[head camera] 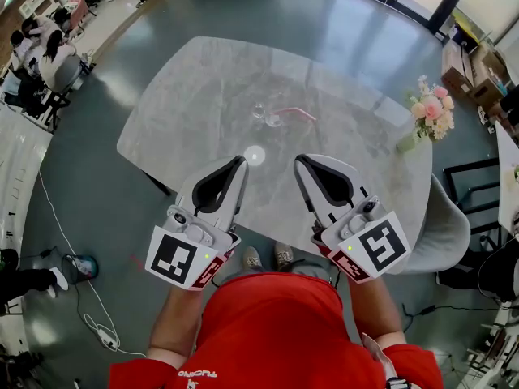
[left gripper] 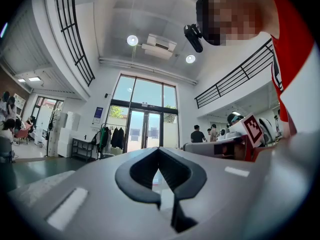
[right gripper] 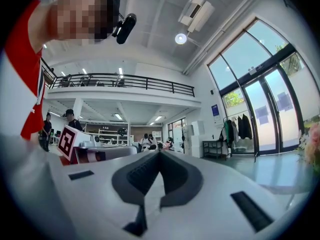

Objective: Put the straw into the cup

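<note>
In the head view a clear glass cup [head camera: 264,114] stands on the grey marble table [head camera: 195,96], and a pink straw [head camera: 295,113] lies just right of it. Both grippers are held level over the table's near edge, well short of the cup. My left gripper [head camera: 241,161] is shut with nothing between its tips. My right gripper [head camera: 299,160] is shut and empty too. The left gripper view shows that gripper [left gripper: 159,149] closed to a point. In the right gripper view the right gripper [right gripper: 160,153] is closed the same way. Neither gripper view shows the cup or the straw.
A small vase of pink flowers [head camera: 430,113] stands near the table's right edge. A grey chair [head camera: 442,237] sits at the right of the table. Cables and a power strip [head camera: 96,327] lie on the floor at the left. People stand in the background hall.
</note>
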The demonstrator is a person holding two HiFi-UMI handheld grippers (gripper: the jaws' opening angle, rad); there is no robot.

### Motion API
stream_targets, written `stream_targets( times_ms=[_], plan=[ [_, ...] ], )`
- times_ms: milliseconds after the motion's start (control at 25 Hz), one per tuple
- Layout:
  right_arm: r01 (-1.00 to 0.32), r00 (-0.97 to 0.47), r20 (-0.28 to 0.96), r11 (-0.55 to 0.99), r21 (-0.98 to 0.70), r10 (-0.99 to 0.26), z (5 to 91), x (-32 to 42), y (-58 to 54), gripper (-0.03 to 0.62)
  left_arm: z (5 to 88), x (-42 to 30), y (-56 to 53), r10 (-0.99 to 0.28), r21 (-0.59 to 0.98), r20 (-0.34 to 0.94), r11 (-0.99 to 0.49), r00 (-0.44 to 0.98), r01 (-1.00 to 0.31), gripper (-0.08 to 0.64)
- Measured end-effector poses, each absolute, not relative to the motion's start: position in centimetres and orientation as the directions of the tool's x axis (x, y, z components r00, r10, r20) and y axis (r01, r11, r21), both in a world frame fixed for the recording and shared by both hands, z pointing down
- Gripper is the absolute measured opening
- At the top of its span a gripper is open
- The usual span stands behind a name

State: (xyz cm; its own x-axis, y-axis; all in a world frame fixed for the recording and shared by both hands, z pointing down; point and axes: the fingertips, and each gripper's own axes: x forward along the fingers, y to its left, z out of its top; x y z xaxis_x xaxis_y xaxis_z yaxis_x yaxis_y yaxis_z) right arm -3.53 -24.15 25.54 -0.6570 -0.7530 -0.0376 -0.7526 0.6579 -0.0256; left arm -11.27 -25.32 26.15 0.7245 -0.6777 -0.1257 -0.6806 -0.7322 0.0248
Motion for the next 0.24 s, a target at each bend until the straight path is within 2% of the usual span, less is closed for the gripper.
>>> stream_targets(
  times_ms=[240],
  plan=[
    [-0.753,-0.656,-0.035,0.657,-0.025,-0.754,25.85,-3.12,-24.27,0.002,26.36,-10.84,-25.38,-0.677,0.025,-0.126,-0.733,0.725,-0.68,0.006]
  ],
)
